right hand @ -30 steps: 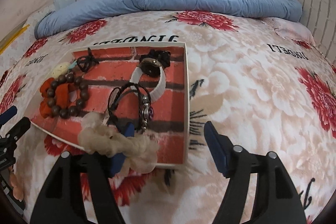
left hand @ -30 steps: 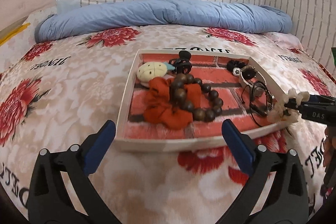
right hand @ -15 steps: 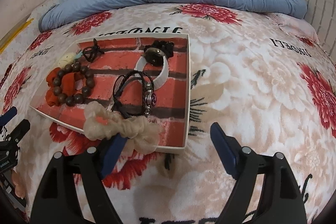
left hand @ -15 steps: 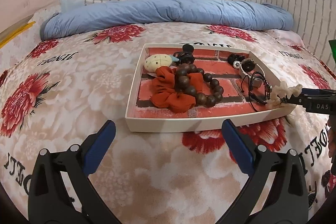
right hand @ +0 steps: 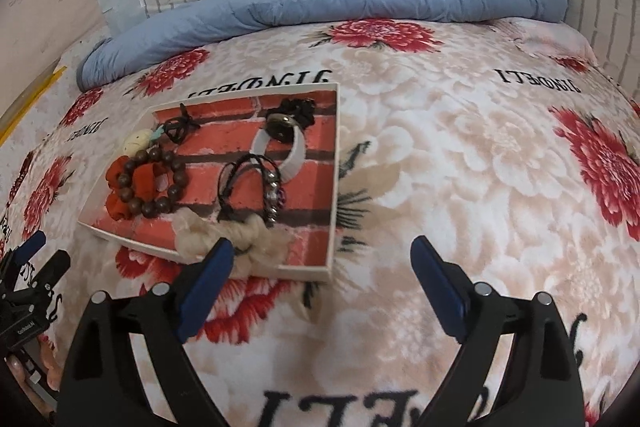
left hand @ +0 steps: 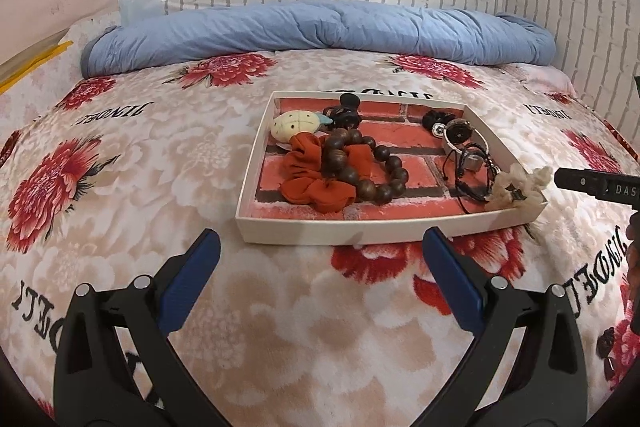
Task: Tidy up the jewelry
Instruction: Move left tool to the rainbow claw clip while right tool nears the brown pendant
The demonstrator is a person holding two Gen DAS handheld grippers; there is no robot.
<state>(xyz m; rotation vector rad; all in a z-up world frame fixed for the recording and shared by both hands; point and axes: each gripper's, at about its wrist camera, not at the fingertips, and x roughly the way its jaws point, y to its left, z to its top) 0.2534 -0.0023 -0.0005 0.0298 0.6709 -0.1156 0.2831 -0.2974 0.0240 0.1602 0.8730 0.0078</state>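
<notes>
A white tray (left hand: 360, 231) lined with red brick print lies on the bed, also in the right wrist view (right hand: 334, 163). A cream scrunchie (left hand: 516, 187) rests on its near right corner, draped over the rim (right hand: 244, 241). My right gripper (right hand: 320, 251) hovers just in front of that corner. Its jaws are opening; its left fingertip (right hand: 218, 261) is close in front of the scrunchie and nothing is gripped. My left gripper (left hand: 320, 239) stands open and empty before the tray's near edge. In the tray are a wooden bead bracelet (left hand: 362, 167) on an orange scrunchie (left hand: 316, 187), black cord bracelets (left hand: 472, 167) and a white-strapped watch (right hand: 290, 147).
A rolled blue duvet (left hand: 320, 31) lies along the back of the bed, under a white brick wall. The floral bedspread (right hand: 460, 147) stretches wide to the right of the tray. A finger of the right gripper (left hand: 592, 183) reaches in from the right edge of the left wrist view.
Both grippers have pulled back from the tray. The right gripper's jaws have widened and the cream scrunchie has come off its finger onto the tray's corner.
</notes>
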